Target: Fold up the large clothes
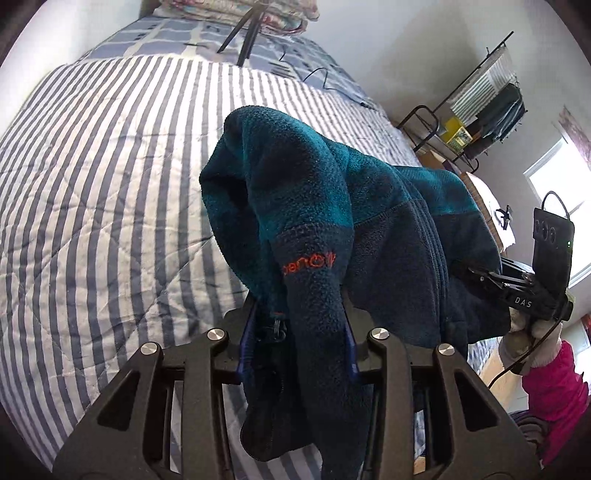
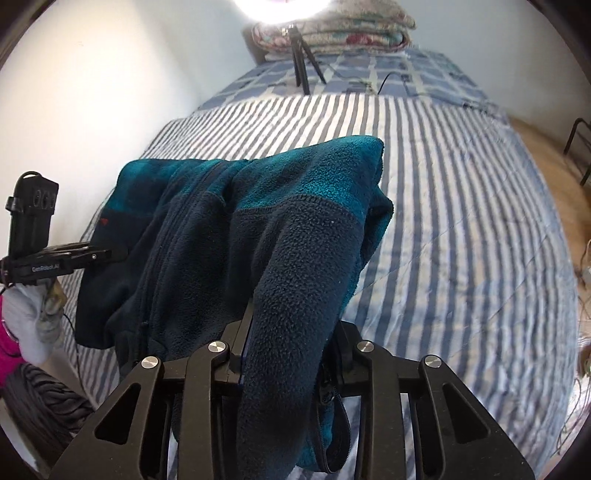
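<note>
A teal and navy fleece jacket (image 1: 332, 206) with a front zipper and an orange chest logo hangs bunched above the striped bed. My left gripper (image 1: 299, 325) is shut on a thick navy fold of it, near the zipper pull. In the right wrist view the same fleece jacket (image 2: 280, 221) drapes over my right gripper (image 2: 291, 332), which is shut on another navy fold. Each gripper shows in the other's view, clamped on the jacket's edge: the right gripper (image 1: 476, 275) at right, the left gripper (image 2: 110, 254) at left. Fabric hides all fingertips.
The bed's striped quilt (image 1: 110, 184) spreads beneath. A tripod (image 2: 301, 59) and folded blankets (image 2: 332, 29) stand at the head end, with a cable (image 1: 325, 81) lying nearby. A metal rack (image 1: 476, 110) with items stands by the wall. A gloved hand and pink sleeve (image 1: 554, 376) hold the right gripper.
</note>
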Action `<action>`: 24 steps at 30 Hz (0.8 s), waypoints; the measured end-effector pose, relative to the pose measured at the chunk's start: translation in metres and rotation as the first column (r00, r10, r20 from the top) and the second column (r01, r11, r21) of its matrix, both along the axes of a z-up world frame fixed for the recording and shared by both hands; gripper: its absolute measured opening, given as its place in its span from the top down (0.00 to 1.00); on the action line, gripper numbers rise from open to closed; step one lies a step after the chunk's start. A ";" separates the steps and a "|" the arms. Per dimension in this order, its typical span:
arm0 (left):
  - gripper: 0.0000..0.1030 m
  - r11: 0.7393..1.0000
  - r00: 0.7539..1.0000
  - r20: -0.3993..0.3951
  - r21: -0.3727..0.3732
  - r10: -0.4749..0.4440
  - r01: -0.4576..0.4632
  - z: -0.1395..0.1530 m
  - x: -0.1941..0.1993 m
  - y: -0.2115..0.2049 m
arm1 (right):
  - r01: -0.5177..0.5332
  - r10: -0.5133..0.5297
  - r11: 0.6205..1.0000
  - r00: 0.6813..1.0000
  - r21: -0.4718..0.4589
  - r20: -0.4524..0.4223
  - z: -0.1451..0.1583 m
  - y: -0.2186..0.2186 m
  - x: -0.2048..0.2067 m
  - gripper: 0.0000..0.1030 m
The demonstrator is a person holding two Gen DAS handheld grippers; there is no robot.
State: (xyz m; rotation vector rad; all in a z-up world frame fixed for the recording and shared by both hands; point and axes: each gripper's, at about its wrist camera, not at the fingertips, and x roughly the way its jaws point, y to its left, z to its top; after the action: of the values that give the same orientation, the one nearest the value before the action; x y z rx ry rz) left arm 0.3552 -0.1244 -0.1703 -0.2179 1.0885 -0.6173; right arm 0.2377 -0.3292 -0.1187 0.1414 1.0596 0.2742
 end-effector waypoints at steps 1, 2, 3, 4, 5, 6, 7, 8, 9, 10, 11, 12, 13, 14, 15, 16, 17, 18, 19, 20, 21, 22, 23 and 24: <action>0.64 1.000 1.000 0.005 -0.003 -0.004 0.004 0.004 0.000 -0.002 | 0.005 -0.005 1.000 1.000 -0.002 0.010 0.004 -0.003 -0.001 0.71; 0.64 1.000 1.000 0.011 -0.008 -0.007 0.007 0.006 0.001 -0.005 | 0.010 -0.010 1.000 1.000 -0.008 0.018 0.007 -0.005 -0.001 0.71; 0.64 1.000 1.000 0.014 -0.014 -0.009 0.010 0.010 0.007 -0.009 | 0.013 -0.013 1.000 1.000 -0.015 0.024 0.009 -0.008 -0.001 0.72; 0.64 1.000 1.000 0.018 -0.016 -0.013 0.013 0.012 0.009 -0.013 | 0.018 -0.017 1.000 0.999 -0.023 0.030 0.011 -0.011 0.001 0.72; 0.64 1.000 1.000 0.024 -0.018 -0.020 0.021 0.014 0.012 -0.019 | 0.027 -0.026 0.999 0.999 -0.033 0.039 0.014 -0.015 0.002 0.72; 0.64 0.999 0.999 0.027 -0.020 -0.027 0.027 0.014 0.017 -0.023 | 0.036 -0.034 0.998 0.998 -0.043 0.046 0.014 -0.018 0.003 0.72; 0.64 0.999 0.999 0.031 -0.024 -0.034 0.034 0.016 0.022 -0.032 | 0.044 -0.041 0.998 0.998 -0.050 0.052 0.016 -0.023 0.004 0.72; 0.64 0.999 0.999 0.034 -0.027 -0.039 0.040 0.017 0.025 -0.037 | 0.055 -0.051 0.997 0.997 -0.057 0.059 0.019 -0.028 0.006 0.72; 0.64 0.998 0.998 0.041 -0.028 -0.048 0.050 0.019 0.030 -0.044 | 0.063 -0.059 0.996 0.996 -0.064 0.063 0.020 -0.034 0.008 0.72; 0.64 0.998 0.997 0.052 -0.029 -0.062 0.064 0.022 0.036 -0.056 | 0.072 -0.067 0.995 0.996 -0.073 0.066 0.022 -0.041 0.011 0.72; 0.64 0.997 0.996 0.057 -0.030 -0.071 0.073 0.024 0.040 -0.061 | 0.080 -0.074 0.993 0.995 -0.085 0.069 0.024 -0.049 0.015 0.72; 0.64 0.996 0.994 0.065 -0.033 -0.083 0.085 0.025 0.047 -0.071 | 0.086 -0.080 0.992 0.994 -0.095 0.071 0.026 -0.055 0.019 0.72; 0.64 0.995 0.993 0.072 -0.033 -0.090 0.093 0.027 0.052 -0.079 | 0.096 -0.088 0.989 0.993 -0.110 0.075 0.029 -0.062 0.024 0.72; 0.64 0.994 0.992 0.081 -0.033 -0.097 0.100 0.030 0.060 -0.089 | 0.102 -0.093 0.987 0.992 -0.123 0.081 0.031 -0.068 0.029 0.72; 0.64 0.994 0.991 0.089 -0.036 -0.099 0.103 0.032 0.067 -0.098 | 0.108 -0.097 0.985 0.991 -0.136 0.088 0.034 -0.074 0.033 0.72; 0.64 0.994 0.990 0.097 -0.039 -0.100 0.104 0.033 0.074 -0.107 | 0.115 -0.101 0.982 0.990 -0.148 0.098 0.037 -0.081 0.039 0.72; 0.64 0.994 0.989 0.104 -0.039 -0.101 0.106 0.034 0.079 -0.113 | 0.121 -0.105 0.980 0.989 -0.160 0.108 0.039 -0.088 0.045 0.72; 0.64 0.993 0.988 0.114 -0.039 -0.105 0.110 0.036 0.090 -0.126 | 0.129 -0.110 0.977 0.987 -0.172 0.116 0.042 -0.095 0.053 0.72; 0.64 0.993 0.986 0.123 -0.040 -0.108 0.114 0.037 0.099 -0.136 | 0.136 -0.115 0.974 0.986 -0.179 0.122 0.043 -0.101 0.059 0.72; 0.64 0.992 0.985 0.132 -0.042 -0.110 0.117 0.039 0.108 -0.145 | 0.144 -0.121 0.972 0.984 -0.187 0.129 0.045 -0.109 0.066 0.72; 0.64 0.992 0.984 0.139 -0.044 -0.113 0.120 0.039 0.117 -0.155 | 0.152 -0.127 0.969 0.983 -0.197 0.135 0.045 -0.118 0.076 0.72; 0.64 0.991 0.983 0.145 -0.047 -0.115 0.123 0.039 0.127 -0.165 | 0.160 -0.133 0.966 0.981 -0.204 0.140 0.045 -0.123 0.082 0.72; 0.64 0.991 0.981 0.153 -0.049 -0.117 0.126 0.039 0.138 -0.176 | 0.170 -0.141 0.962 0.979 -0.214 0.147 0.045 -0.133 0.094 0.72; 0.64 0.990 0.980 0.161 -0.048 -0.120 0.129 0.038 0.149 -0.186 | 0.175 -0.144 0.959 0.978 -0.221 0.152 0.043 -0.139 0.103 0.72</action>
State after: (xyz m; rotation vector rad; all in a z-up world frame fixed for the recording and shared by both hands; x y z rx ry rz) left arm 0.5042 -0.3106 -0.1327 -0.1491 0.9362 -0.7667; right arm 0.3409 -0.4684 -0.0753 -0.0039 0.9325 0.0109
